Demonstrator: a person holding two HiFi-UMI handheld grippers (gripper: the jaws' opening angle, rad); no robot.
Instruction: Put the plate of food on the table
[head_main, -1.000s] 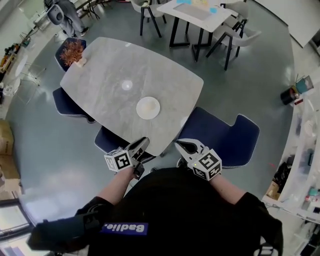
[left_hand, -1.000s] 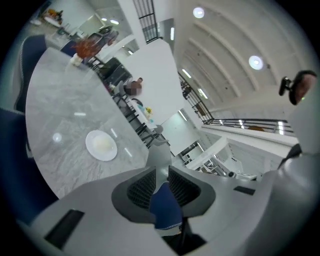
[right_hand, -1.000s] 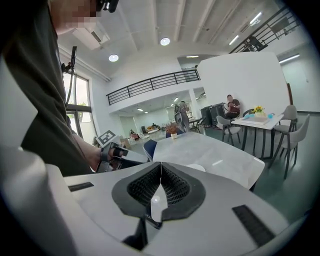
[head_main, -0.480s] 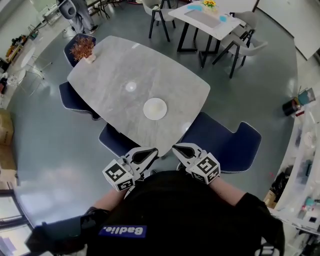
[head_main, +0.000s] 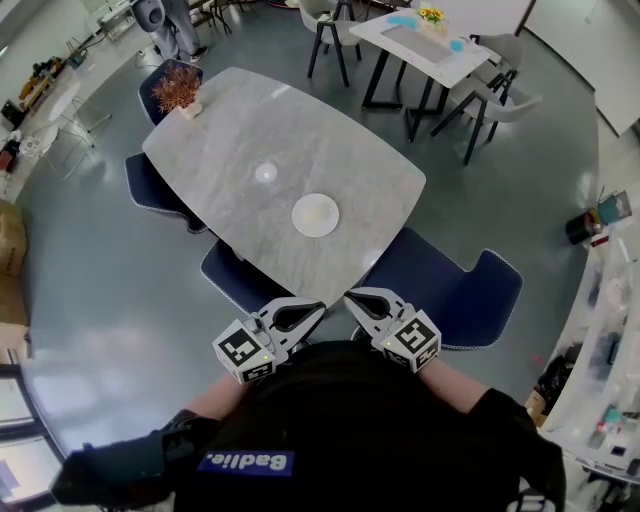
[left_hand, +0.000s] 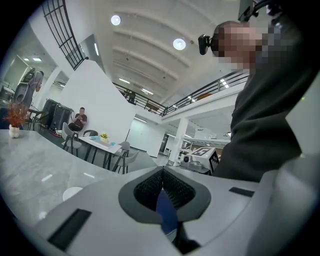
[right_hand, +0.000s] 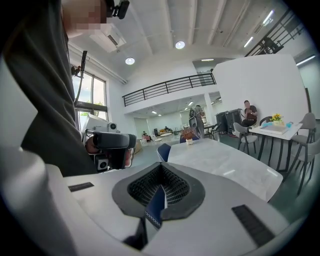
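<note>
A white plate of pale food (head_main: 316, 215) rests on the grey marble table (head_main: 230, 130), near its closer end. Both grippers hang close to my body, short of the table's edge and apart from the plate. My left gripper (head_main: 316, 307) is shut with nothing in it, its tips turned toward the right one. My right gripper (head_main: 351, 297) is also shut and empty. In the left gripper view the jaws (left_hand: 162, 173) meet, and the plate (left_hand: 73, 192) shows low at the left. The right gripper view shows closed jaws (right_hand: 160, 169) and the table (right_hand: 225, 165) beyond.
Blue chairs (head_main: 440, 285) (head_main: 240, 275) stand at the table's near side, right in front of me. A small white disc (head_main: 265, 173) and a potted dry plant (head_main: 178, 92) sit on the table. A second white table with chairs (head_main: 430, 40) stands farther off.
The table and plate now sit a little farther up in the head view. My left gripper has swung in toward the right one; both stay shut near my body.
</note>
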